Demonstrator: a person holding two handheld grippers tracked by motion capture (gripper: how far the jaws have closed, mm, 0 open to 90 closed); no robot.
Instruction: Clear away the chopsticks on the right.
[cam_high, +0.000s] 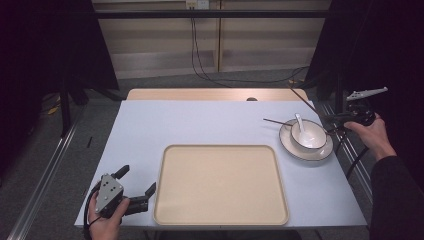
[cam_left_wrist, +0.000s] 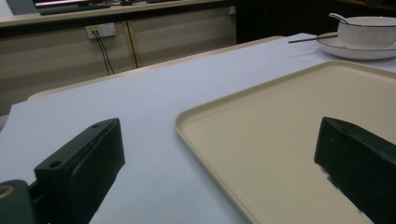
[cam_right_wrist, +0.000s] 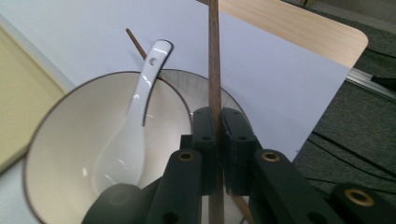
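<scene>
Presently the right hand-held gripper (cam_right_wrist: 218, 140) has its jaws pressed together on a wooden chopstick (cam_right_wrist: 214, 70), which runs straight up between the pads and away over the far part of the bench (cam_high: 200, 122); in the high view this hand-held gripper sits off the right edge of the bench, just beside the plate (cam_high: 306, 150). Directly below and ahead of the jaws is a white bowl (cam_right_wrist: 70, 140) with a dark rim, holding a white spoon (cam_right_wrist: 135, 112) whose handle leans on the far rim. A second chopstick (cam_high: 276, 121) lies with one end on the plate and the other out over the bench to the left. The bowl stands on the plate, close to the bench's right edge. The left hand-held gripper (cam_high: 134, 186) is at the near left corner of the bench, jaws spread wide and holding nothing; one jaw is over bare bench, the other over the left rim of the beige tray (cam_high: 220, 185). The tray is empty and fills the near centre, reaching almost to the front edge. Open bench surface lies left of the tray and across the whole far half.
</scene>
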